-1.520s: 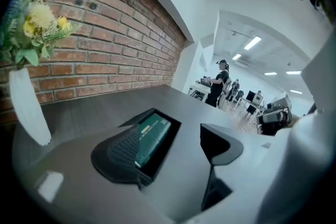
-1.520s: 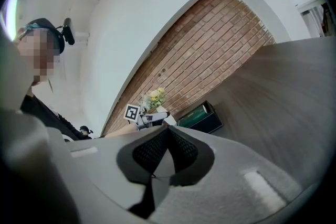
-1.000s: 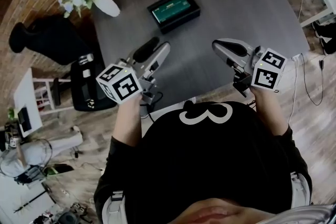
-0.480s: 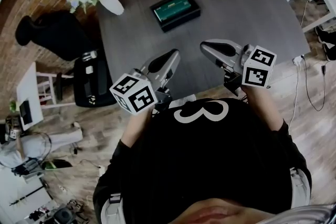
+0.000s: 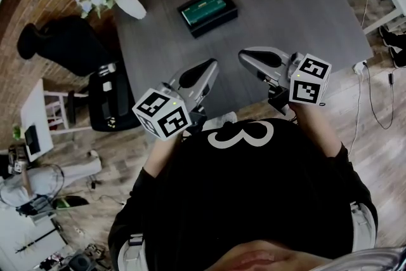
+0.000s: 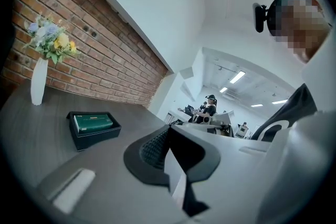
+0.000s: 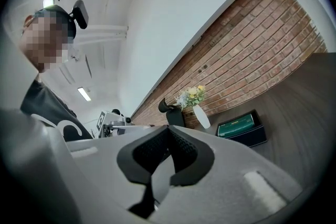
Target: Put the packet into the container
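Note:
A black container (image 5: 208,11) stands at the far middle of the dark grey table (image 5: 298,16), with a green packet (image 5: 204,7) lying inside it. Both grippers hover near the table's front edge, well short of the container and close to my body. My left gripper (image 5: 207,68) is shut with nothing between its pads. My right gripper (image 5: 245,58) is also shut and holds nothing. The left gripper view shows the container (image 6: 100,135) with the packet (image 6: 92,122) ahead to the left of the jaws. In the right gripper view the container (image 7: 249,135) and packet (image 7: 236,125) sit far right.
A white vase of flowers (image 5: 129,5) stands at the table's far left corner, by the brick wall (image 6: 94,50). A black chair (image 5: 108,98) is off the table's left side. Cables lie on the wooden floor (image 5: 374,105) at right.
The left gripper's jaws have come together and it has moved right and nearer my body. The right gripper has shifted slightly left. The container and packet have not moved.

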`<action>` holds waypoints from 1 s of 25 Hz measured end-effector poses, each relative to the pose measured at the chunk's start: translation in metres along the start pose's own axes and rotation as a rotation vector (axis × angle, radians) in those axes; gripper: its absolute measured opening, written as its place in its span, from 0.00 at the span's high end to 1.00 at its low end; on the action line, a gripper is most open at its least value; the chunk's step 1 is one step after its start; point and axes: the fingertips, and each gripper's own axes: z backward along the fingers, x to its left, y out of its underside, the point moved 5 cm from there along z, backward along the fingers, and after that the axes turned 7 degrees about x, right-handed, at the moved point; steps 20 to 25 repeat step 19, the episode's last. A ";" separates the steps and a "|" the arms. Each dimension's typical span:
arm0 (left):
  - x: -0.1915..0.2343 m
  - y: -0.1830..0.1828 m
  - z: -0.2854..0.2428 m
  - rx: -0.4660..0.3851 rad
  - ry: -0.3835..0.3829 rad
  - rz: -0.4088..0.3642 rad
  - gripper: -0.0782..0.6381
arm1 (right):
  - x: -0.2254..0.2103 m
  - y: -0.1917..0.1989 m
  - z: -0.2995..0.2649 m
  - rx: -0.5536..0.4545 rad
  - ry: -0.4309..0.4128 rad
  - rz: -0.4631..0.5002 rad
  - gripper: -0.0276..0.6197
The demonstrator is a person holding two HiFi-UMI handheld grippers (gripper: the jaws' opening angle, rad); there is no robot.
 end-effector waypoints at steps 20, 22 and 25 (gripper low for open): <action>0.005 0.001 -0.002 0.019 -0.004 -0.041 0.88 | -0.001 0.003 0.000 -0.013 0.031 -0.021 0.95; 0.005 0.001 -0.002 0.019 -0.004 -0.041 0.88 | -0.001 0.003 0.000 -0.013 0.031 -0.021 0.95; 0.005 0.001 -0.002 0.019 -0.004 -0.041 0.88 | -0.001 0.003 0.000 -0.013 0.031 -0.021 0.95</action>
